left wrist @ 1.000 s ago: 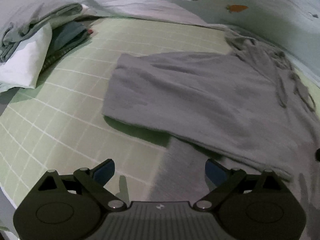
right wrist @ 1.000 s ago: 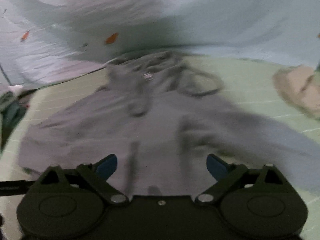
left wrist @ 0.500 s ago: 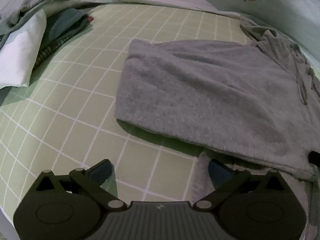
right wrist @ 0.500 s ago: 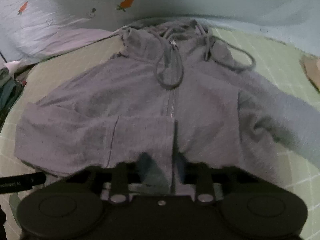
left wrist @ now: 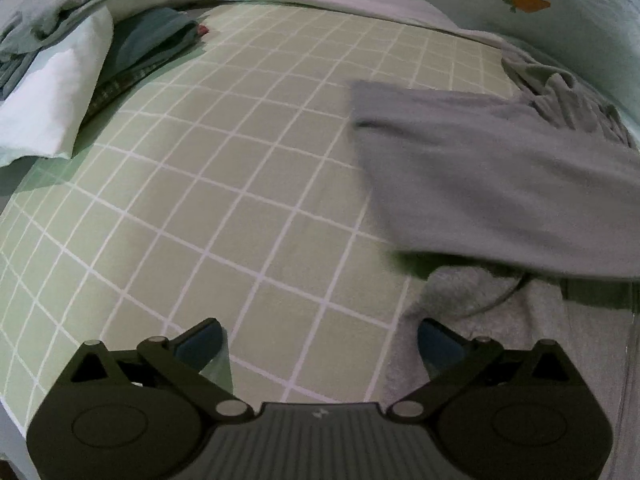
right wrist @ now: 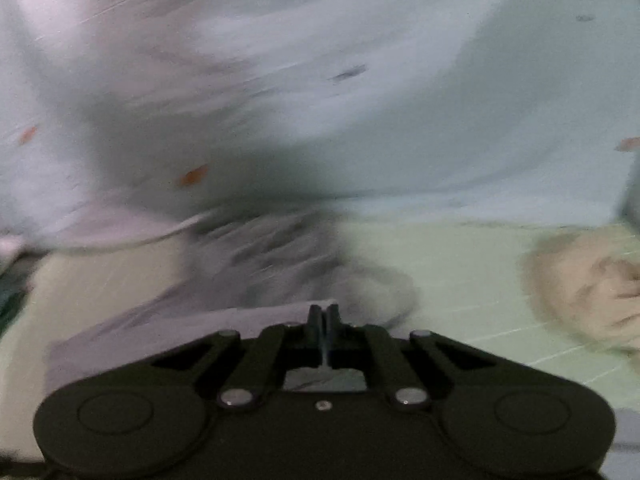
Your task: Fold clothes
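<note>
A grey zip hoodie (left wrist: 500, 184) lies on the green checked bed sheet (left wrist: 224, 184), at the right of the left wrist view; its near flap is lifted and blurred, with the fleecy inside (left wrist: 472, 292) showing below. My left gripper (left wrist: 320, 344) is open and empty, low over the sheet beside the hoodie's edge. My right gripper (right wrist: 323, 314) is shut on the hoodie's hem (right wrist: 208, 328) and holds it raised. The rest of the hoodie (right wrist: 272, 252) lies blurred beyond it.
A stack of folded clothes and a white pillow (left wrist: 52, 92) lie at the far left. A pale duvet with carrot prints (left wrist: 528, 2) borders the back. A beige garment (right wrist: 588, 288) lies on the sheet at the right.
My right gripper has closed on the hoodie's hem and lifted it towards the hood. The hoodie's near flap has risen and shifted right in the left view. My left gripper stays open.
</note>
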{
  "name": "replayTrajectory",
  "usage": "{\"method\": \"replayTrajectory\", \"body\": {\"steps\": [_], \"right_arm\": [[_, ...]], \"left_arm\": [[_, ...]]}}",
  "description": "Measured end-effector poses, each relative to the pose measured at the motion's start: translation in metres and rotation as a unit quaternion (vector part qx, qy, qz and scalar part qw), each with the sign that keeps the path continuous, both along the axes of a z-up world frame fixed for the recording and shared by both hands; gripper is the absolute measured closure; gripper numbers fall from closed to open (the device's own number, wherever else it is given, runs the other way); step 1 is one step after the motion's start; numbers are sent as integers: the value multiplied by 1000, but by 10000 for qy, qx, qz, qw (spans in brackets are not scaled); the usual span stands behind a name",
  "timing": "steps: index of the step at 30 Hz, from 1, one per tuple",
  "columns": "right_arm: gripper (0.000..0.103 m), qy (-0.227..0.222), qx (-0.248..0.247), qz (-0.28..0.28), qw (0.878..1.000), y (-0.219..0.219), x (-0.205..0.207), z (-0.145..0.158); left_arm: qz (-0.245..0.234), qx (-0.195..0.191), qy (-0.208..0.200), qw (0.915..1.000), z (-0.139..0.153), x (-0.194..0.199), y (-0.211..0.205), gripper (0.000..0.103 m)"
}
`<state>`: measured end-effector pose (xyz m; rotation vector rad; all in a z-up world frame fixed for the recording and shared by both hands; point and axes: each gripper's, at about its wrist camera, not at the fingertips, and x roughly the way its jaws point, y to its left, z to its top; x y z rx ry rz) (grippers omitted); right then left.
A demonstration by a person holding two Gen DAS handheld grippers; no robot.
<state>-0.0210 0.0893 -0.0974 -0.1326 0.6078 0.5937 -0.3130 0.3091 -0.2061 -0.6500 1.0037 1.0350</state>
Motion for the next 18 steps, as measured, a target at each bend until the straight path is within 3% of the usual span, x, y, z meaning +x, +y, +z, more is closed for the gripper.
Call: {"method": "replayTrajectory", "body": {"steps": [4, 6, 10, 14, 18], "right_arm": [[101, 67, -205, -980, 9950, -40, 40, -6], [101, 204, -243, -909, 9954, -51, 47, -9], [101, -68, -318, -776, 9965, -62, 43, -4], [103, -131, -198, -1712, 9850, -95, 60, 1], [102, 524, -265, -1782, 9822, -108, 81, -17]], "left_arm": [[125, -10, 20, 9999, 0, 0, -1, 0], [165, -25, 30, 9999, 0, 0, 0, 0], [209, -46, 34, 9998, 0, 1, 1, 0], [252, -47, 31, 9997, 0, 0, 0, 0], [263, -16, 107, 9996, 4, 4, 1, 0]]}}
